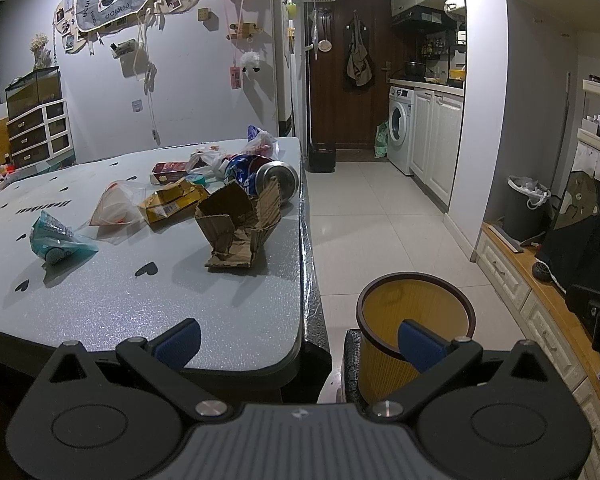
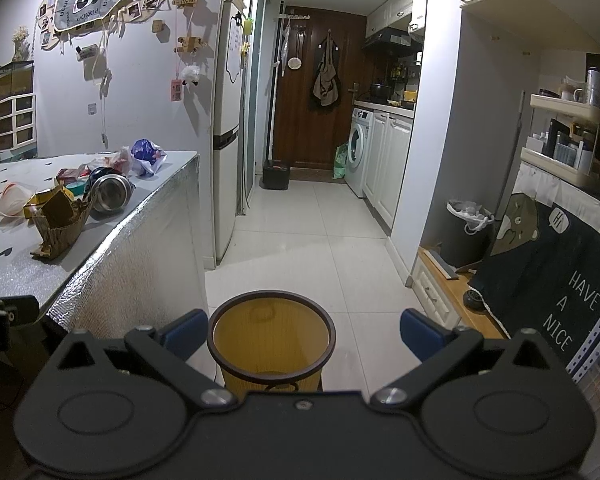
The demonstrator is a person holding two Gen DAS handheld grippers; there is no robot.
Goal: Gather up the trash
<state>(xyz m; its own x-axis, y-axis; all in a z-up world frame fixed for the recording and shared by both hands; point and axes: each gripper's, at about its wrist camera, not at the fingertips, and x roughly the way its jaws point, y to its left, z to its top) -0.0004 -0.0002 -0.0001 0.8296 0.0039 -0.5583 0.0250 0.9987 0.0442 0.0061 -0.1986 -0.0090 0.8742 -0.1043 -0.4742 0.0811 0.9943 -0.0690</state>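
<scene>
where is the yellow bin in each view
Left wrist: the yellow bin sits at lower right, on the floor just past the table's edge.
Right wrist: bottom centre, directly ahead between the open gripper's fingers.
Shared landmark: the torn cardboard piece on the table.

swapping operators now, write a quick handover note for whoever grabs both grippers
Left gripper: open, empty, hovering at the near table edge.
Right gripper: open, empty, above the yellow ribbed bin with a dark rim.
The bin stands on the floor beside the grey speckled table and looks empty.
Still on the table: torn brown cardboard box, crushed blue drink can, flattened yellow carton, clear plastic bag, teal wrapper, red packet, more bags behind.
Done: nothing visibly collected. Left: everything.
</scene>
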